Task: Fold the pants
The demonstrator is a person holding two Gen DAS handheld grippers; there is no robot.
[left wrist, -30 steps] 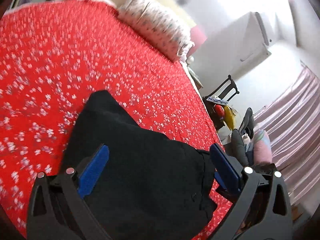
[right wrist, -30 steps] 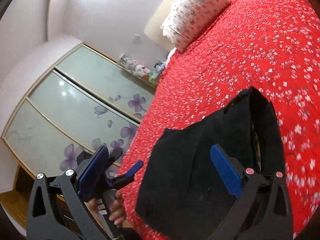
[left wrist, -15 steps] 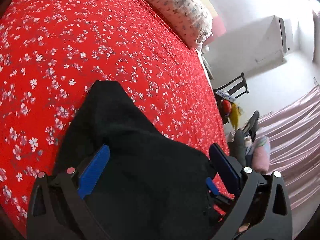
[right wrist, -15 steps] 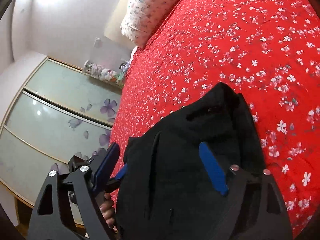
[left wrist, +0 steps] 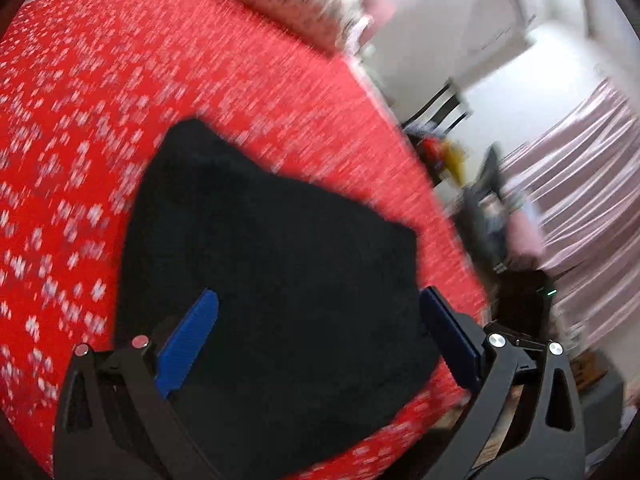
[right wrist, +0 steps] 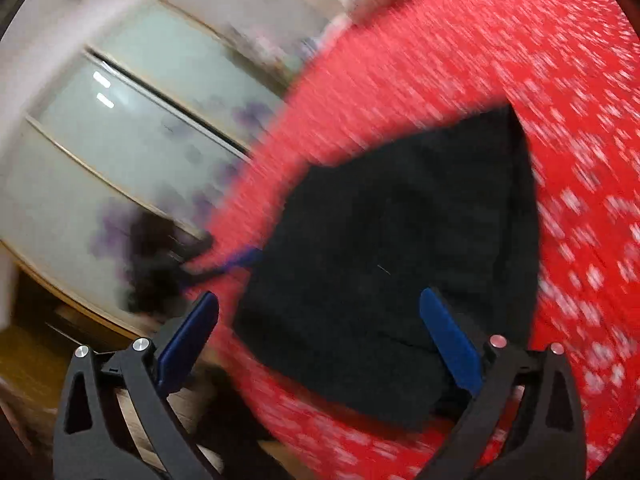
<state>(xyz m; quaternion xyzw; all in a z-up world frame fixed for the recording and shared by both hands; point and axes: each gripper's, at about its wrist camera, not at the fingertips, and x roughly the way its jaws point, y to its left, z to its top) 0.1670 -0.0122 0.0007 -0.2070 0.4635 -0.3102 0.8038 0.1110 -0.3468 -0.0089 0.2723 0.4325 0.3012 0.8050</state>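
The black pants [left wrist: 280,280] lie in a folded heap near the bed's front edge, on the red flowered bedspread [left wrist: 80,120]. My left gripper [left wrist: 318,294] hovers over them with its blue pads spread wide, pressing on nothing. In the right wrist view the same pants [right wrist: 400,260] sit ahead of my right gripper [right wrist: 319,296], whose jaws are opening, with only loose cloth below them. The left gripper [right wrist: 224,264] shows there as a dark blur at the pants' left edge. Both views are smeared by motion.
A flowered pillow [left wrist: 288,4] lies at the bed's far end. A chair with clutter [left wrist: 444,108] and pink curtains [left wrist: 592,184] are past one side of the bed. A wardrobe with frosted flower doors [right wrist: 120,140] stands past the other side.
Both cameras have swung and now blur. The right jaws, narrower half a second ago, stand wide again. The pants still lie in the same heap.
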